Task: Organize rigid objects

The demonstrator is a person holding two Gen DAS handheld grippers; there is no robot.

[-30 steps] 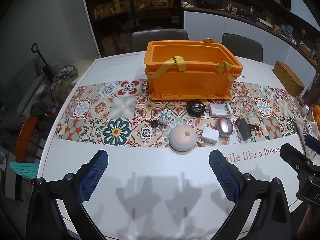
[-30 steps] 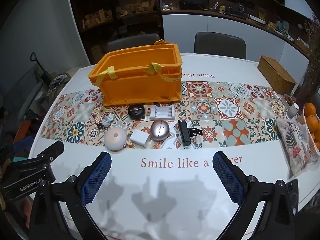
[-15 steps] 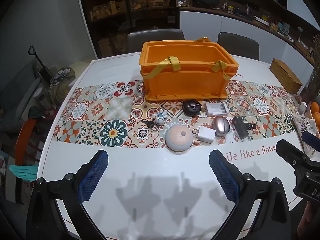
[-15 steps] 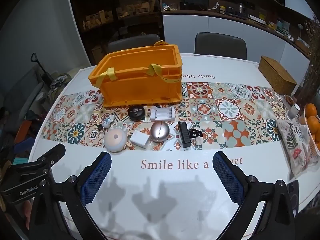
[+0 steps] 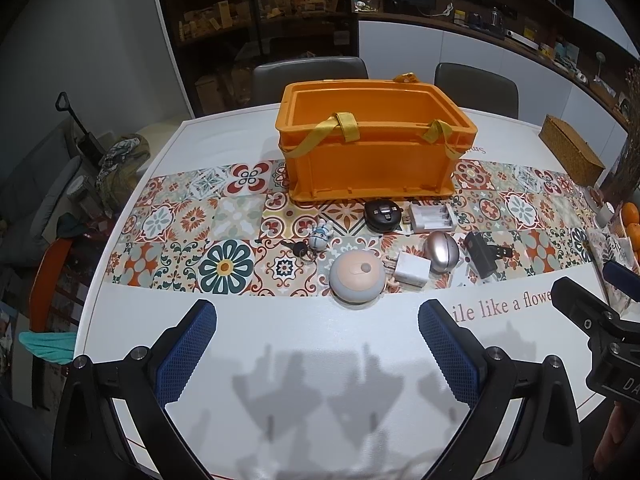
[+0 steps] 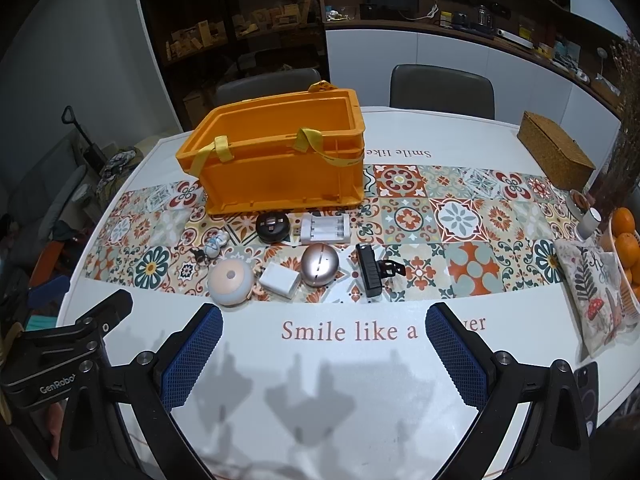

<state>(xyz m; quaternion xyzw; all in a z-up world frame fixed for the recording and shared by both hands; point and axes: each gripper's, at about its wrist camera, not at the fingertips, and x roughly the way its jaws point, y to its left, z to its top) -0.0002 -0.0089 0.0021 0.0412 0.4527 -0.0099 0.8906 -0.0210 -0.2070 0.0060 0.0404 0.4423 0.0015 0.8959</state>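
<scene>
Both views had drawn back slightly; the left gripper [image 5: 316,322] and right gripper [image 6: 324,326] hovered spread and empty, seemingly for a first pick, the gadgets [image 6: 318,265] lying just near of the crate [image 6: 280,164]

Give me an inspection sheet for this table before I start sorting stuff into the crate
Surface: white table with tiled runner.
Job's things: orange crate upright, nothing seen inside; round pink gadget, white charger, metallic egg, black clip, battery case, black disc, keychain figure lie in front.
Clutter: wicker box, oranges, cushion.
Grippers: left claw and right claw open, empty.
Cables: nothing seen.
Surroundings: chairs, shelves.
</scene>
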